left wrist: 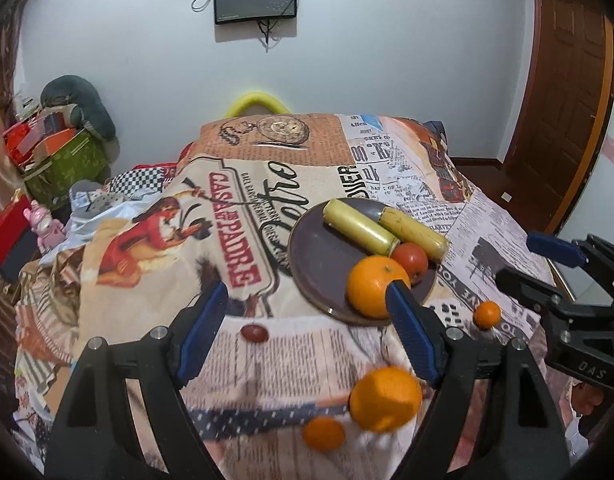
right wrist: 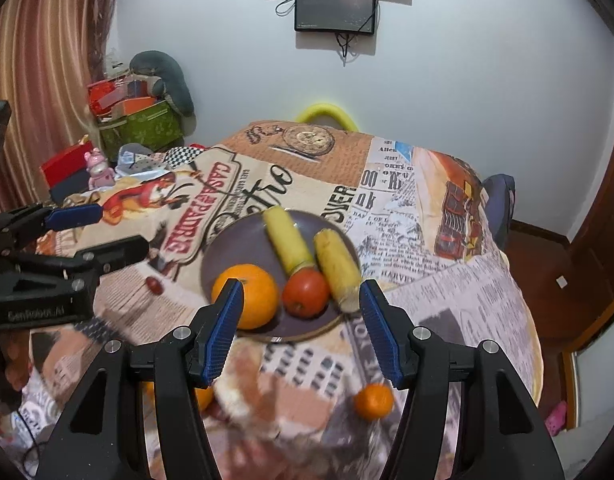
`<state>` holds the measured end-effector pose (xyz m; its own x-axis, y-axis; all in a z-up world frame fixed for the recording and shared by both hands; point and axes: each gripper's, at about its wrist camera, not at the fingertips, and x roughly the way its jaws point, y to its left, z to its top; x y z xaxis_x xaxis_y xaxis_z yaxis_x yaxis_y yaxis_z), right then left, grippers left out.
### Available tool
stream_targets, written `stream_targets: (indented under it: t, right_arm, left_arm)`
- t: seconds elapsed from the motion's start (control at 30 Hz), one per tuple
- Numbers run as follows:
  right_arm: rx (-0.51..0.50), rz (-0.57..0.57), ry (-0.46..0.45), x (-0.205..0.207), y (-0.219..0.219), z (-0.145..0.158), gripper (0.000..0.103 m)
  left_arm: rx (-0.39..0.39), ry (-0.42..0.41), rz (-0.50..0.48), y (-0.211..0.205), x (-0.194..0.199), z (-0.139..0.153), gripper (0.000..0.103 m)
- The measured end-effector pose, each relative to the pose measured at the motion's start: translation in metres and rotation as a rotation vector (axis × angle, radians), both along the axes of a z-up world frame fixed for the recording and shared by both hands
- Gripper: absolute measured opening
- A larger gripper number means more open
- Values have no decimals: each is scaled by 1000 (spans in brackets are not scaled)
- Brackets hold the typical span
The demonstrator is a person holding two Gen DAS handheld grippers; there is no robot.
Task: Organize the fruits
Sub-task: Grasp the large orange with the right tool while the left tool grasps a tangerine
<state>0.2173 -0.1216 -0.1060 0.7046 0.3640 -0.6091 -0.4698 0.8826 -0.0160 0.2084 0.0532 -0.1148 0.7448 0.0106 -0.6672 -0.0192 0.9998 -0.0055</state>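
Observation:
A dark plate (left wrist: 319,256) (right wrist: 235,244) on the printed cloth holds two yellow cob-like pieces (left wrist: 359,226) (right wrist: 287,240), a tomato (left wrist: 410,260) (right wrist: 305,292) and an orange (left wrist: 373,286) (right wrist: 251,292). Loose on the cloth nearer me lie a big orange (left wrist: 385,398), two mandarins (left wrist: 324,433) (left wrist: 487,314) (right wrist: 373,400) and a dark red date (left wrist: 255,333) (right wrist: 154,285). My left gripper (left wrist: 307,292) (right wrist: 115,230) hangs open above the cloth, left of the plate's near rim. My right gripper (right wrist: 301,292) (left wrist: 523,260) is open too, above the plate's near edge. Neither holds anything.
The cloth-covered table (left wrist: 267,160) drops off at its far and right edges. A green box of clutter (left wrist: 67,164) and a pink toy (left wrist: 47,224) sit to the left. A wooden door (left wrist: 567,100) stands at the right; screens (right wrist: 335,6) hang on the wall.

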Motion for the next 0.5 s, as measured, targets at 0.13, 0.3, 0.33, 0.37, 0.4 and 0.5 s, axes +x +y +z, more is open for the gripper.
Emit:
stream_targets:
  t: [0.13, 0.3, 0.33, 0.37, 0.4, 0.5]
  right_arm:
    - [1, 8, 11, -21, 1, -3, 56]
    - [-1, 27, 34, -40, 7, -12, 56]
    - [-5, 29, 40, -43, 8, -15, 56]
    - [-11, 31, 46, -46, 10, -19, 56]
    - [-12, 33, 52, -47, 12, -23, 56]
    - [-1, 45, 98, -53, 14, -36, 57]
  left_arm:
    - [-1, -2, 21, 9, -25, 3, 86]
    - [21, -1, 46, 19, -51, -1, 92]
    - [21, 3, 49, 21, -54, -3, 93]
    - [19, 9, 53, 24, -56, -5, 93]
    - [18, 18, 57, 27, -58, -8, 94]
    - [19, 51, 66, 34, -61, -20, 94]
